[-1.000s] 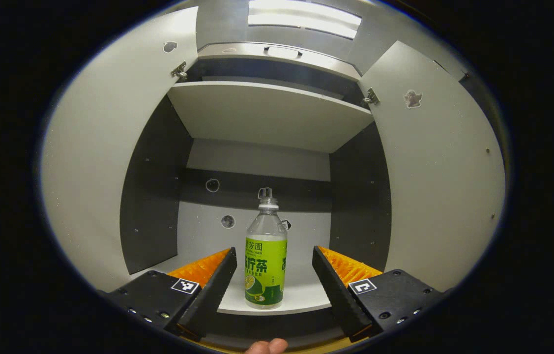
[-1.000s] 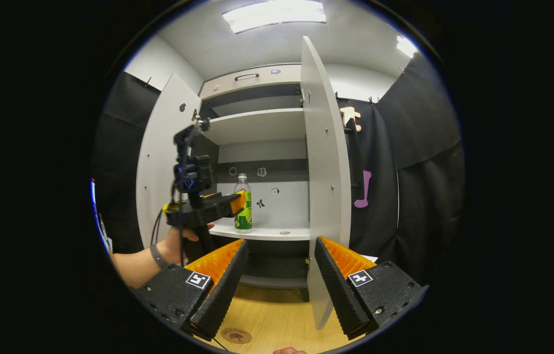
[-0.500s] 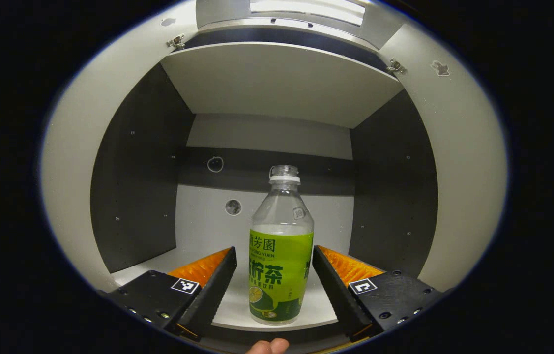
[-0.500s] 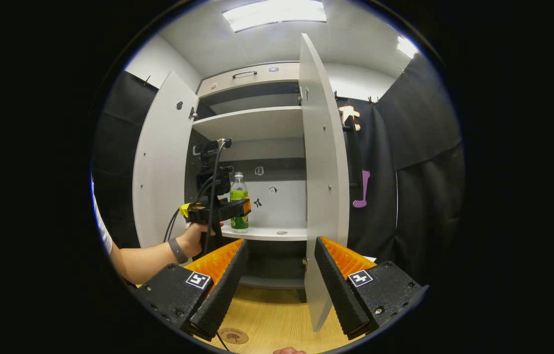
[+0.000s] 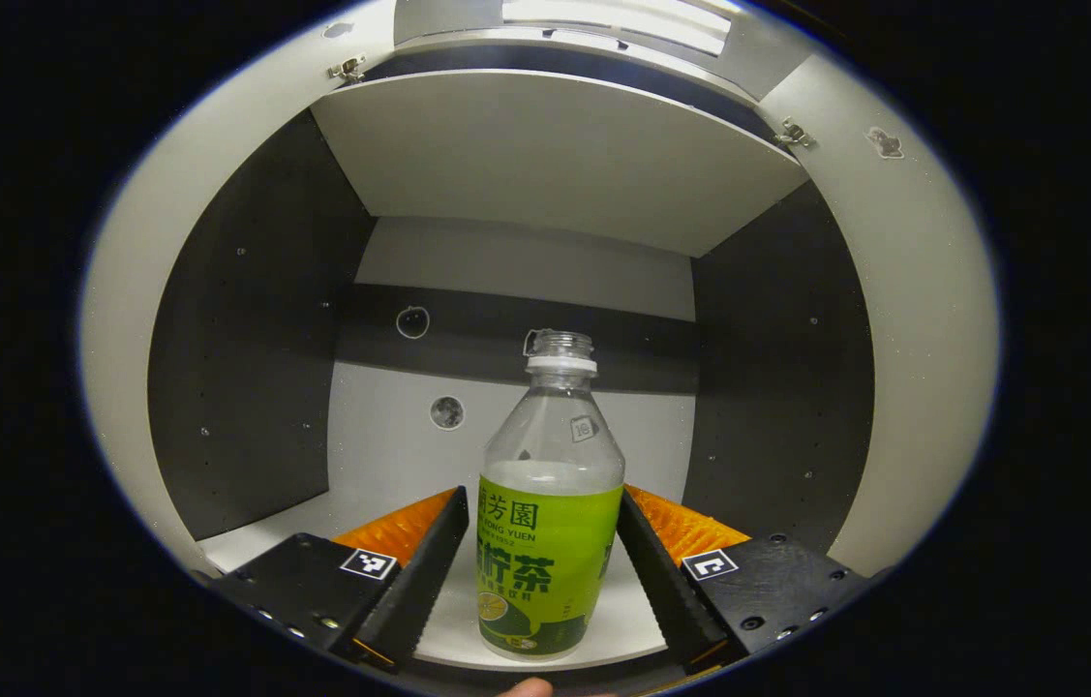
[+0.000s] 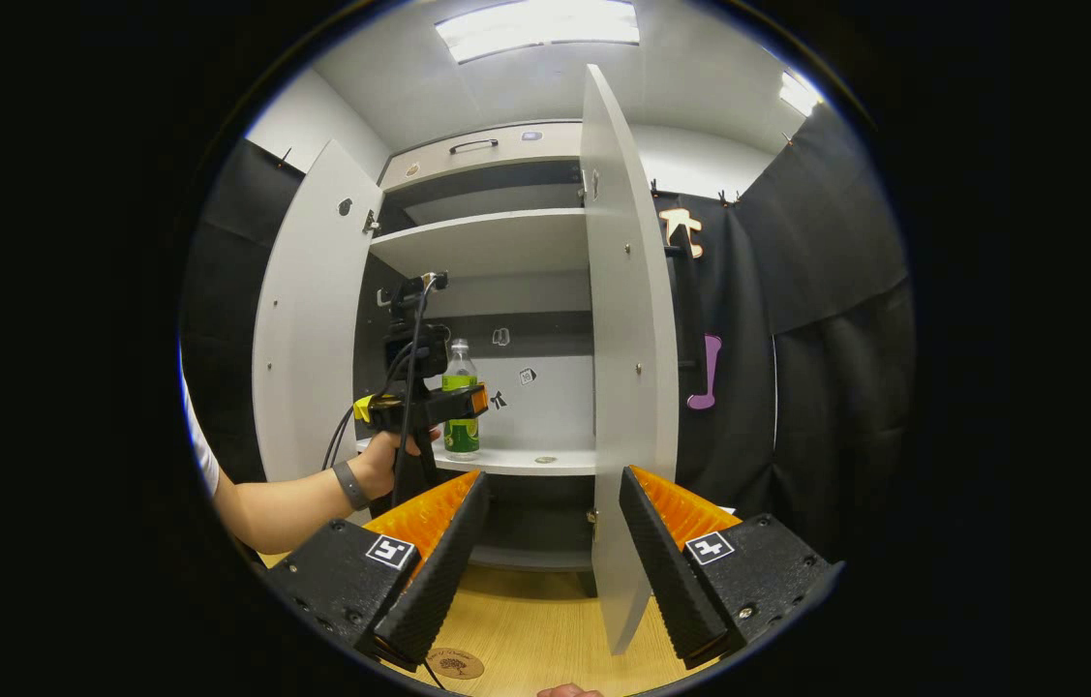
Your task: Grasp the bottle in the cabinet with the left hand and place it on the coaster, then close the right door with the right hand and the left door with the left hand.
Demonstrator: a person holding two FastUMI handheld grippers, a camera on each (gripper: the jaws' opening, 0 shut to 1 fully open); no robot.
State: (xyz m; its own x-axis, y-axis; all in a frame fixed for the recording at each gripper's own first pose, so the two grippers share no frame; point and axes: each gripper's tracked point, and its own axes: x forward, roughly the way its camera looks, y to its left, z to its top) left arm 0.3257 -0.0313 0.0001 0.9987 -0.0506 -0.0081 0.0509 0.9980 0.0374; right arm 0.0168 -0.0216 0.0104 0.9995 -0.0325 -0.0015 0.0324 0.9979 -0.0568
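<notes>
A clear bottle (image 5: 550, 542) with a green label and no cap stands upright on the cabinet's lower shelf (image 5: 448, 624). My left gripper (image 5: 541, 499) is open, one finger on each side of the label; whether they touch it I cannot tell. In the right gripper view a person's hand (image 6: 376, 467) holds the left gripper (image 6: 468, 399) level at the bottle (image 6: 460, 436) inside the cabinet. My right gripper (image 6: 553, 476) hangs open and empty over the wooden table (image 6: 545, 629). A round brown coaster (image 6: 455, 664) lies on the table at the bottom edge.
Both grey doors stand open: the left door (image 6: 308, 319) swung wide, the right door (image 6: 627, 339) edge-on just beyond my right gripper. An upper shelf (image 5: 555, 155) roofs the bottle's compartment. A small flat disc (image 6: 546, 459) lies on the lower shelf's right part.
The left gripper has pushed forward into the cabinet, so the bottle now stands between its open fingers. The right gripper has barely moved.
</notes>
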